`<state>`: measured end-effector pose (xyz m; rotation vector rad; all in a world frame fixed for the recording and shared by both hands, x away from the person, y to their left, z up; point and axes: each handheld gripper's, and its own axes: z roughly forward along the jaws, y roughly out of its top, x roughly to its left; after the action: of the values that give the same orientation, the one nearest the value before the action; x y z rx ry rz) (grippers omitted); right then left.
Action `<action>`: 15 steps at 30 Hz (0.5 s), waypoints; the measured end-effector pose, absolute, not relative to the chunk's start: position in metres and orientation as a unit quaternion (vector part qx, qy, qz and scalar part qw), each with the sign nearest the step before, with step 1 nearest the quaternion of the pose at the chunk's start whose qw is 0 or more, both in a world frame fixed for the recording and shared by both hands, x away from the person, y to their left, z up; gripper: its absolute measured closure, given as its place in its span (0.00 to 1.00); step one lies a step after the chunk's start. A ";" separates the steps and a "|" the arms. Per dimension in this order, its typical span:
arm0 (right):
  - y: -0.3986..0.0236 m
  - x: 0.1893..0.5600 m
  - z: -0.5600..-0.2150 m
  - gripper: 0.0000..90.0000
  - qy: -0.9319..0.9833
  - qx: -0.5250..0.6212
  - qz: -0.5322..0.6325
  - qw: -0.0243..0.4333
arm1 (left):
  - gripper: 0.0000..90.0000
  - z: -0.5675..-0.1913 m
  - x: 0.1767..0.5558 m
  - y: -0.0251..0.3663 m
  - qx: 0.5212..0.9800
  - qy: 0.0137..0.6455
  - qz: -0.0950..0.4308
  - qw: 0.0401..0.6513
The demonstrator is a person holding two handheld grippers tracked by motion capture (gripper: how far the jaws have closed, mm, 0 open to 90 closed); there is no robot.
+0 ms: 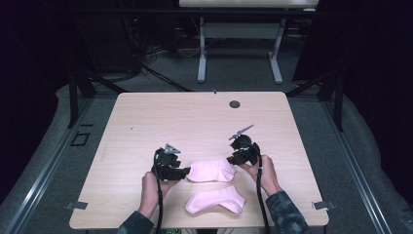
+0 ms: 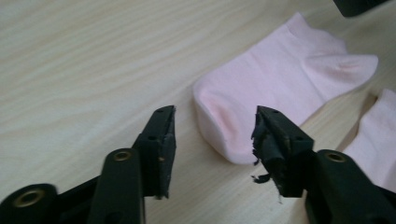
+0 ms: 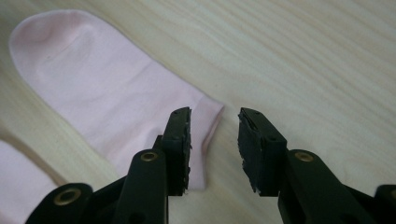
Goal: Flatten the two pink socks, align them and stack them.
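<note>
Two pink socks lie flat on the wooden table (image 1: 170,117). The farther sock (image 1: 212,170) stretches between both grippers, and the nearer sock (image 1: 216,201) lies close to the front edge. My left gripper (image 1: 187,171) sits at the farther sock's toe end. In the left gripper view that gripper (image 2: 215,123) is open, with the toe of the sock (image 2: 285,70) just beyond the gap and no pad pressing on it. My right gripper (image 1: 231,161) is at the cuff end. In the right gripper view it (image 3: 214,126) is open above the cuff edge of the sock (image 3: 102,84).
A small round hole (image 1: 234,104) marks the table's far side. Another table (image 1: 238,29) stands farther back on the floor. The nearer sock shows at the edge of the left gripper view (image 2: 378,135) and of the right gripper view (image 3: 14,177).
</note>
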<state>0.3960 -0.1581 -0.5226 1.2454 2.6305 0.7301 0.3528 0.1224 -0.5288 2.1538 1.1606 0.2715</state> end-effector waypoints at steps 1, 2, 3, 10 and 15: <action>-0.158 0.395 -0.524 0.70 0.876 0.414 0.235 0.073 | 0.51 -0.528 0.357 0.121 0.827 0.445 0.102 0.329; -0.156 0.394 -0.527 0.71 0.878 0.414 0.227 0.075 | 0.51 -0.529 0.361 0.119 0.831 0.444 0.101 0.319; -0.155 0.395 -0.529 0.71 0.883 0.410 0.216 0.073 | 0.51 -0.532 0.365 0.116 0.837 0.442 0.099 0.308; -0.145 0.389 -0.554 0.75 0.873 0.428 0.222 0.075 | 0.64 -0.548 0.372 0.108 0.856 0.432 0.085 0.271; -0.141 0.390 -0.552 0.81 0.887 0.409 0.199 0.080 | 0.76 -0.551 0.378 0.099 0.873 0.416 0.079 0.244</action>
<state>0.3902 -0.1412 -0.5524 1.2226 2.6528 0.5954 0.3779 0.0994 -0.5515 2.3838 1.1360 0.2168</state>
